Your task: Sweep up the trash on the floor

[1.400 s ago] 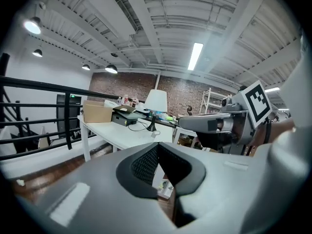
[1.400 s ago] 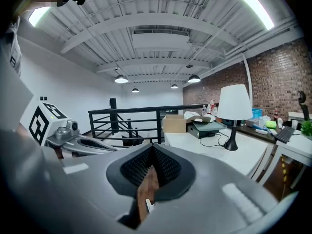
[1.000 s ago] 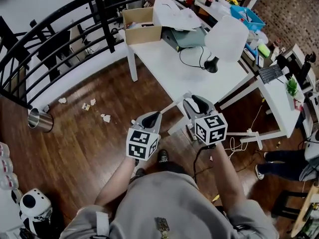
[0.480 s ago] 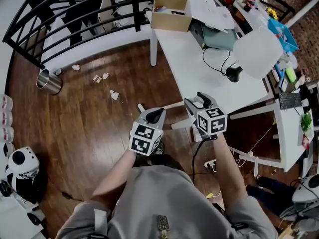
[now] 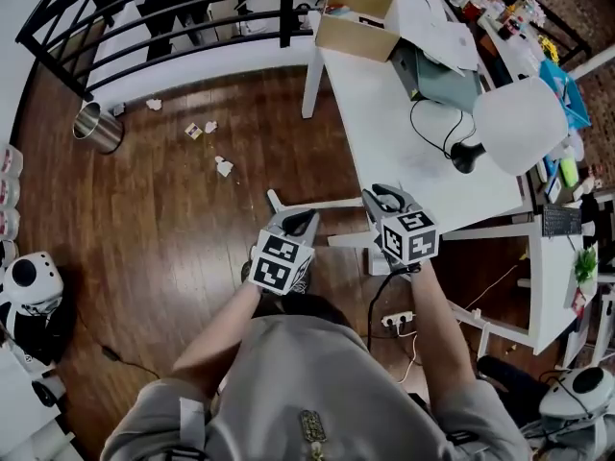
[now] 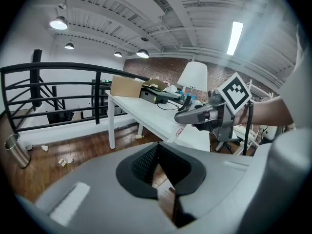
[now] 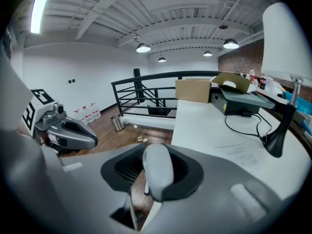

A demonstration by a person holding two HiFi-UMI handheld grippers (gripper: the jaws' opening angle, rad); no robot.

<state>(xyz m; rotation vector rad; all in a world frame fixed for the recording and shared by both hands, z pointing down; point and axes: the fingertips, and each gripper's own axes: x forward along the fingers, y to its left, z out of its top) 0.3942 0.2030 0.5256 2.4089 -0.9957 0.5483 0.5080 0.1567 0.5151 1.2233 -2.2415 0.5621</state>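
Across the floor (image 5: 144,229) paper scraps (image 5: 223,166) all lie unswept; my left gripper (image 5: 300,221) has clenched, empty jaws, my right gripper (image 5: 384,196) has just been closing its jaws on a white handle (image 7: 157,172).

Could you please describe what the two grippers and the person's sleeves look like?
The left gripper and right gripper are smooth grey shells with black inner pads, each topped by a white cube with black square markers. The person wears a grey short-sleeved top.
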